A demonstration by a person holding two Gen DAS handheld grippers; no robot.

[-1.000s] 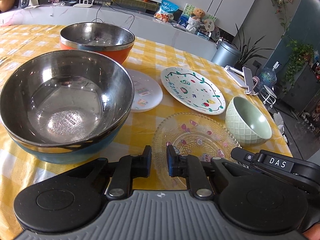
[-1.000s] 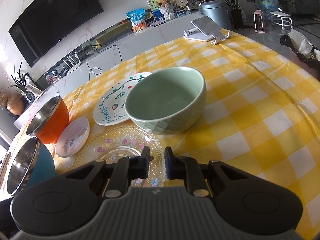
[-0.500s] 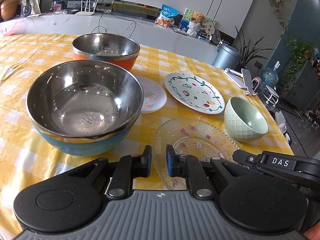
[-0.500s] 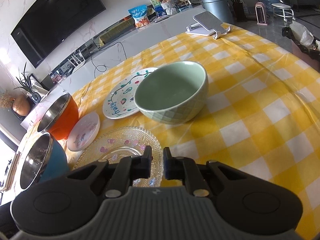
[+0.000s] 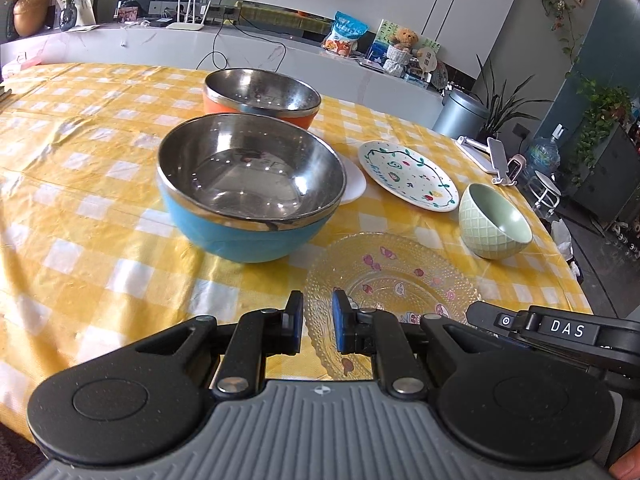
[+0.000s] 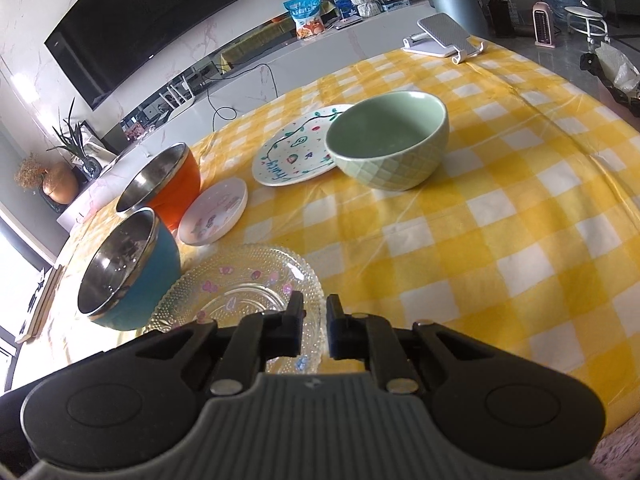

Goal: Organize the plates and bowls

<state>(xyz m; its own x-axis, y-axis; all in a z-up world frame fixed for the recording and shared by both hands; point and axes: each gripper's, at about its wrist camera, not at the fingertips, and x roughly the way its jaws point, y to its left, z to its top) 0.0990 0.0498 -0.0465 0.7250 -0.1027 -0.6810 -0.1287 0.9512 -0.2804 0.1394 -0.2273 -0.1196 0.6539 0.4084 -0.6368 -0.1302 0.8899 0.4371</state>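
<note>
The glass plate [image 5: 394, 280] lies on the yellow checked tablecloth [image 5: 100, 216], nearest both grippers. The left gripper [image 5: 318, 322] and right gripper [image 6: 314, 326] hover over its near rim, jaws narrowly parted, empty. The blue bowl [image 5: 244, 216] sits just left of it, the green bowl [image 5: 494, 222] beyond-right.

I see a white marble-veined wall [image 6: 168, 12] w/ a curved black TV [image 6: 136, 28], a long white low counter [image 5: 280, 60], a grey round bin [image 5: 460, 114] and leafy potted plants [image 5: 600, 108]; bright daylight.

Black left gripper [image 5: 318, 322], blue-padded jaws, silver screws, ribbed grey base, white "DAS" lettering
</note>
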